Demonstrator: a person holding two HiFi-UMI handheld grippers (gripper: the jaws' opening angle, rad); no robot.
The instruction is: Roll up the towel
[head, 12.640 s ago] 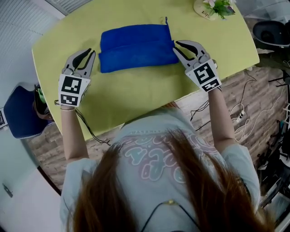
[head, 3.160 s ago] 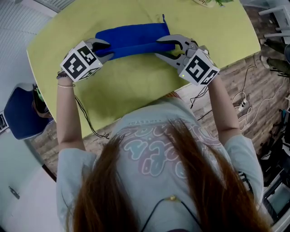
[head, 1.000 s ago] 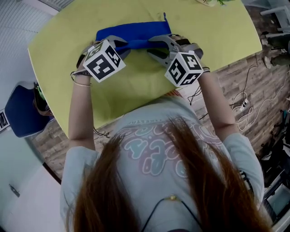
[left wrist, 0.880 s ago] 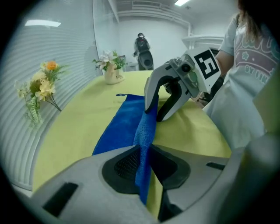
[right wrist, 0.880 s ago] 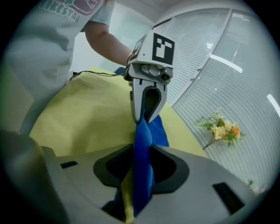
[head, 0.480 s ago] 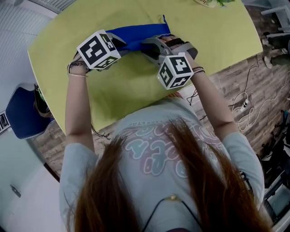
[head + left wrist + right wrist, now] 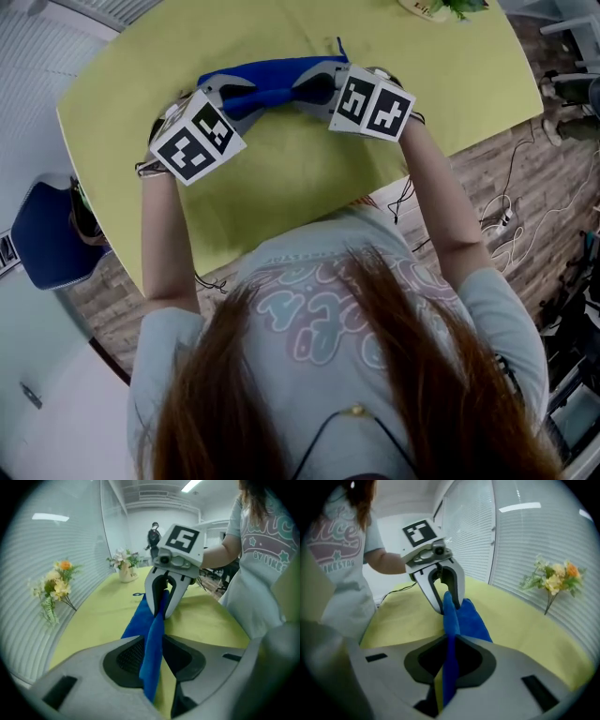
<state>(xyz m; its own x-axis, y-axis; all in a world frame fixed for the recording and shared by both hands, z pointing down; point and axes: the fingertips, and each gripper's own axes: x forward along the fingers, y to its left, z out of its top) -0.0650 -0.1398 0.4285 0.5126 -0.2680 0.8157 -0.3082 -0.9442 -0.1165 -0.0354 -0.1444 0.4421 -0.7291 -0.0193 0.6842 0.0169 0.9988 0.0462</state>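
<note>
Both forearms reach forward over the yellow table (image 7: 281, 187), and the two grippers are turned inward so that their tips face each other, close together but not touching. The left gripper (image 7: 242, 94) slants down and toward the right. Its marker cube (image 7: 197, 137) faces up at the head camera, and the wrist is bent behind it. The right gripper (image 7: 311, 91) slants down and toward the left, with two faces of its own cube (image 7: 373, 102) showing.

The blue towel (image 7: 279, 71) is gathered into a narrow band that runs from one pair of fingers straight to the other. In the left gripper view, the band passes between the left fingers, which stand narrow and pinch it; those jaws have just been opening a little with the cloth between them. In the right gripper view, the right fingers are drawn close on the same band and clamp it; those jaws have just been closing on the cloth.

The rest of the towel lies bunched on the table just beyond both sets of fingertips, on the far side from the person.
</note>
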